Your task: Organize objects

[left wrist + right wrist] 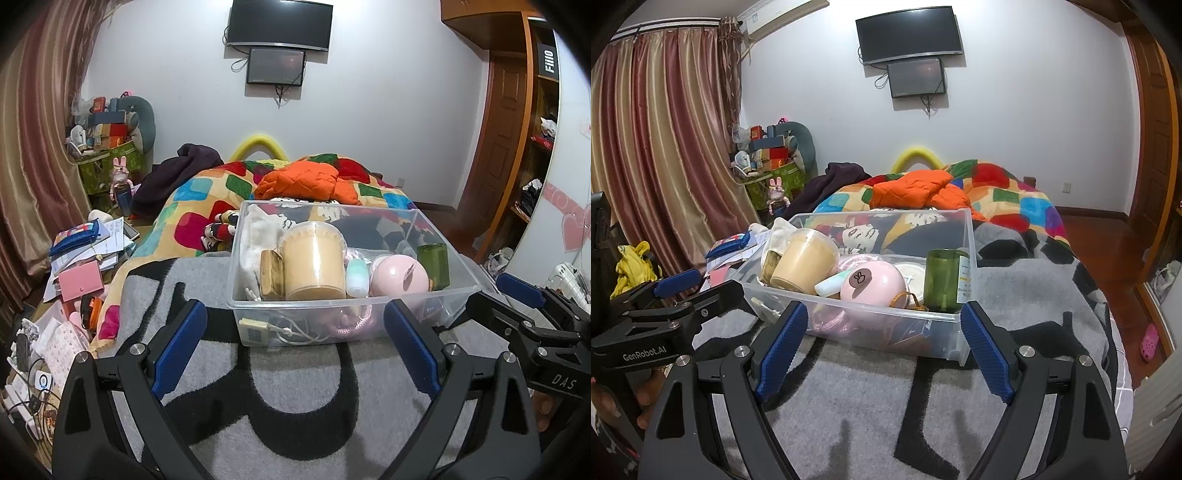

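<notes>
A clear plastic bin [452,291] [875,334] stands on a grey and black blanket on the bed. It holds a beige lidded cup [314,258] [805,260], a pink ball-shaped case [397,277] [873,282], a green glass [434,264] [945,278], a mint bottle [357,275], a wooden block [271,273] and cables. My left gripper [295,347] is open and empty just in front of the bin. My right gripper [882,350] is open and empty at the bin's near wall. Each gripper shows at the edge of the other's view.
An orange jacket [310,181] [916,190] and a colourful quilt [207,192] lie behind the bin. Papers, a pink box [81,284] and clutter sit left of the bed. Curtains [657,147] hang at left. A wardrobe and door [506,122] stand at right.
</notes>
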A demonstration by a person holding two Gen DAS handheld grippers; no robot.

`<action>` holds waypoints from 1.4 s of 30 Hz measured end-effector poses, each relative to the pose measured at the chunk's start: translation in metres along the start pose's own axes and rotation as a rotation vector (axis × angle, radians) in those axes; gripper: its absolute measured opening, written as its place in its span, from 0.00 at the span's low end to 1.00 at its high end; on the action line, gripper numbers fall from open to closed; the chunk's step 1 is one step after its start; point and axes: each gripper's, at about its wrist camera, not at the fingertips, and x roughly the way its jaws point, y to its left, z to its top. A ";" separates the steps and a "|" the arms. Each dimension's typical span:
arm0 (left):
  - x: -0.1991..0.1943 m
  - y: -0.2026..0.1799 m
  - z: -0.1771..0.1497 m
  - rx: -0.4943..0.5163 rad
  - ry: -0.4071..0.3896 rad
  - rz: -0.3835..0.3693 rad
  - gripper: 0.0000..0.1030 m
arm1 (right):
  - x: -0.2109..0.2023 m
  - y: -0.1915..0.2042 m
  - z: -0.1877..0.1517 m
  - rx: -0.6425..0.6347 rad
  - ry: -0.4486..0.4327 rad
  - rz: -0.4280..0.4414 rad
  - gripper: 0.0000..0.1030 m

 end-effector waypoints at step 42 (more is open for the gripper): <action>0.000 -0.002 -0.006 0.013 0.002 -0.026 0.95 | -0.001 0.005 -0.004 0.007 0.003 0.005 0.80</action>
